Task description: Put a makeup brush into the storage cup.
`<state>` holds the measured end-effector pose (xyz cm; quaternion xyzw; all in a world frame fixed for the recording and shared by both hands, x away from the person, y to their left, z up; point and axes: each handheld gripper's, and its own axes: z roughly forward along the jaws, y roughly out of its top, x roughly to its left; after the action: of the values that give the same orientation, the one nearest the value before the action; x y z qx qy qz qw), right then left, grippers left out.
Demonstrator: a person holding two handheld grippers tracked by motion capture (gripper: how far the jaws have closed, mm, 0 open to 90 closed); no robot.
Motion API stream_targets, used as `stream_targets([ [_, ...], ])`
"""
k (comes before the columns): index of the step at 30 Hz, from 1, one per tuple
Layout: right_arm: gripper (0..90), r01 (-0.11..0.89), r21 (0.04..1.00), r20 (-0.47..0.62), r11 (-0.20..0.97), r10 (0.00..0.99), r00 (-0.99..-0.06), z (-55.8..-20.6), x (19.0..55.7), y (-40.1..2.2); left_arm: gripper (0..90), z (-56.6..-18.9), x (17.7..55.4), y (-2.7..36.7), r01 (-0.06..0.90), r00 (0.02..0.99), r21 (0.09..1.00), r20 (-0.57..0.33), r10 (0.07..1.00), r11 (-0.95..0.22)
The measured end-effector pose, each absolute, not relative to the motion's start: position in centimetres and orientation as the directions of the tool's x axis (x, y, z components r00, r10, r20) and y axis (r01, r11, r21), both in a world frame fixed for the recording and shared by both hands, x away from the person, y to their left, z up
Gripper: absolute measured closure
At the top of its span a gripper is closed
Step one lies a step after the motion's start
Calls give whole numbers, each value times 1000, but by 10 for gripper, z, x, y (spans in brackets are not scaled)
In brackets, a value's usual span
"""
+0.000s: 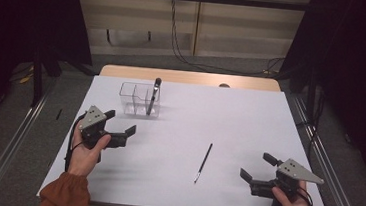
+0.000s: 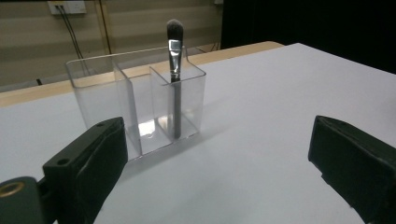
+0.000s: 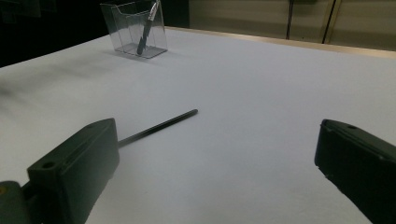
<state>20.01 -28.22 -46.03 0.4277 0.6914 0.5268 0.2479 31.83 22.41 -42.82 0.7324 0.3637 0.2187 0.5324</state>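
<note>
From the high view, a white table (image 1: 249,124) takes up the middle of the frame. A clear plastic organizer (image 1: 139,99) with several compartments stands in the upper left part of the tabletop, and a makeup brush (image 1: 153,96) leans in its right-hand compartment, bristles up. A second, thin brush (image 1: 203,162) lies flat just below centre, apart from everything else. At lower left a hand holds the left gripper (image 1: 120,125) above the table with its jaws spread wide, short of the organizer and holding nothing. At lower right the other hand holds the right gripper (image 1: 258,166), jaws also spread and empty, with the thin brush lying to its left.

In the left gripper view, the two black jaws rise from the bottom corners, far apart. Between them, in the upper left of the frame, stands the clear plastic organizer (image 2: 135,105), and the makeup brush (image 2: 175,74) stands upright in the nearer right compartment, its grey bristles above the rim.

In the right gripper view, the jaws again stand wide at the bottom corners. The thin brush (image 3: 161,126) lies on the table left of centre, its lower end hidden behind the left jaw. The clear plastic organizer (image 3: 135,30) sits far off at upper left with the makeup brush (image 3: 146,28) tilted inside.
</note>
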Motion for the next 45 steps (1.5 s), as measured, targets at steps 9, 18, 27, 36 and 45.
stream_targets([
  [9, 0, 334, 939, 108, 80, 854, -509, -461, 201, -282, 48, -435, 296, 233, 304, 630, 940, -78, 773, -152],
  [18, 0, 337, 938, 109, 79, 857, -504, -461, 202, -282, 47, -438, 280, 237, 302, 616, 943, -79, 784, -143],
  [27, 0, 339, 937, 106, 80, 862, -496, -461, 203, -282, 36, -442, 265, 241, 295, 611, 944, -69, 789, -146],
  [36, 0, 337, 938, 105, 85, 856, -506, -461, 204, -280, 35, -445, 251, 245, 314, 600, 942, -101, 793, -118],
  [45, 0, 332, 940, 106, 83, 851, -514, -460, 204, -279, 35, -445, 247, 248, 303, 594, 944, -82, 800, -128],
])
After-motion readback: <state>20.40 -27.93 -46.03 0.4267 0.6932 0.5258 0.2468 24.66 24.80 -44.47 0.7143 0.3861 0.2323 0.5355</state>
